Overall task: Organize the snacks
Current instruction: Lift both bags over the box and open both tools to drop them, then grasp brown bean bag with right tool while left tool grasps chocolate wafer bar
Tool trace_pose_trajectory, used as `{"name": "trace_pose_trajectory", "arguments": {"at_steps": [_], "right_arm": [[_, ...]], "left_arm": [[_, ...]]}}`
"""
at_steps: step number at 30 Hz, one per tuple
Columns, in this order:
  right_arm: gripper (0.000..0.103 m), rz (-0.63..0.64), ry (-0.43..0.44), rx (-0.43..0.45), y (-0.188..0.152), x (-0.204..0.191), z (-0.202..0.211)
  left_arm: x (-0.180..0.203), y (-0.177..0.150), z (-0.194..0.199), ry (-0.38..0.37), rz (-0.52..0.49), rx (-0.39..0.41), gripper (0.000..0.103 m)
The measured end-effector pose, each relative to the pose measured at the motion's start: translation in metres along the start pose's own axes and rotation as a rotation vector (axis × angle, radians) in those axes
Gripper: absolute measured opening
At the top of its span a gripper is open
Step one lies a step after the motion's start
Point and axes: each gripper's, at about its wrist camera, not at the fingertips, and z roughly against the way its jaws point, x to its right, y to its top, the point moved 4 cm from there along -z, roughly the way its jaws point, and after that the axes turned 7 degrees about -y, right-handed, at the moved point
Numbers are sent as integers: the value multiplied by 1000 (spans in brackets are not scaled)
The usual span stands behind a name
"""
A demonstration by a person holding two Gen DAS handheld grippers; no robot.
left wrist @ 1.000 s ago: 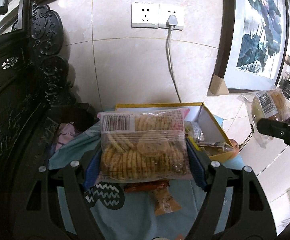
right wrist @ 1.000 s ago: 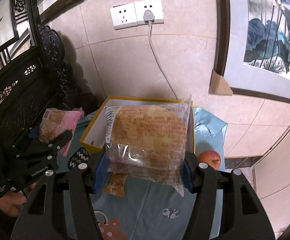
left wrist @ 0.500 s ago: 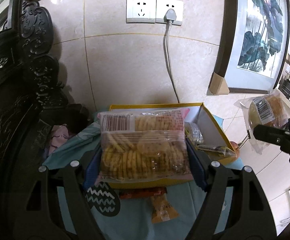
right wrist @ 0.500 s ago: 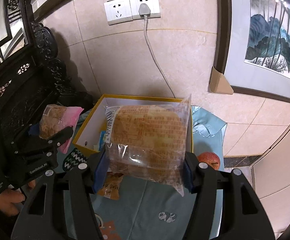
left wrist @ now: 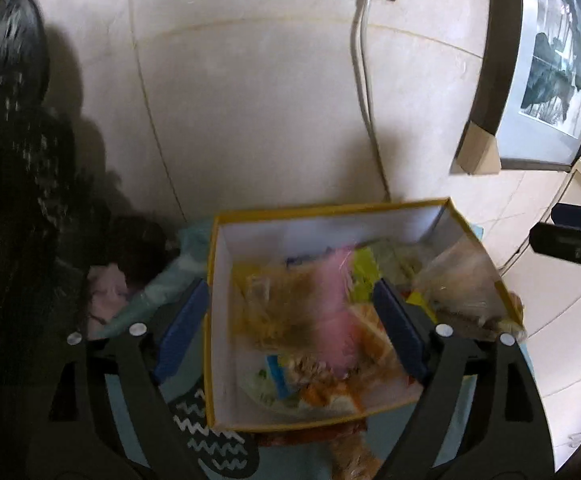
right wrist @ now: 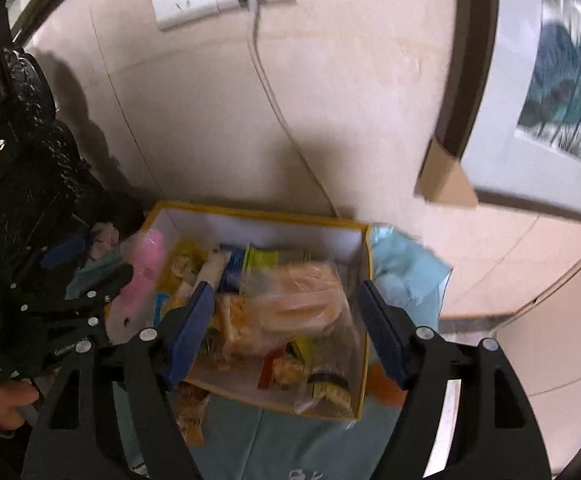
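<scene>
- Left tongs (left wrist: 290, 316): over the left half of the box (left wrist: 210, 320), jaws opening. The cookie bag (left wrist: 290, 312) lies blurred between the pads, seemingly let go so it lands inside.
- Box: yellow rim, white walls, on the blue-clothed table (right wrist: 298, 440) by the tiled wall. Open top, so drops from above work.
- Contents: a mixed heap of wrapped snacks, colours smeared by blur. Pink strip on the cookie bag.
- Right tongs (right wrist: 286, 320): over the box's right half, jaws opening. The bread bag (right wrist: 302, 304), clear wrap over a tan loaf, rests on the heap, pads apparently off it.
- One snack (right wrist: 188, 412) lies on the cloth outside the box, likely next.
</scene>
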Motion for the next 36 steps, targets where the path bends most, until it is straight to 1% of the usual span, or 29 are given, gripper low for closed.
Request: {"name": "trace_pose_trajectory", "arguments": {"at_steps": [2,5,6,8,12,14,18,21,23,26,29,33,36], "right_arm": [[74,12,-7,-25,-21,0,-7],[74,-1,4,-45,-44,-3,-9],[74,-7,14,-46,-50,-5,-9],[74,-19,41,-48,-65,-11,-5],[75,7,93,-54,-93,-35,6],[78,40,113,-87,-113,-52,3],[79,97,130,-210,-157,-85,-23],[79,120,147,-263,-175,-106,-38],[79,119,157,-287,-180,-118,-48],[79,116,169,-294,-184,-133,-61],[79,107,155,-323,-185,-143,-79],[79,46,133,-349,-183,-146,-102],[70,94,89,-408,-192,-151,-122]], "left_arm": [[-5,-16,2,6,-6,-4,85],[-14,-41,7,-5,30,-15,85],[-18,-51,12,-11,56,-13,85],[-23,-62,17,-14,77,-14,85],[-32,-90,28,-13,95,-18,85],[-35,-103,28,-9,96,-38,85],[-42,-130,18,20,98,-110,85],[-45,-137,16,29,108,-123,85],[-46,-140,14,36,110,-130,85],[-49,-140,11,38,115,-134,86],[-51,-142,10,40,121,-133,86],[-56,-143,7,46,127,-137,85],[-59,-146,3,54,129,-149,85]]}}
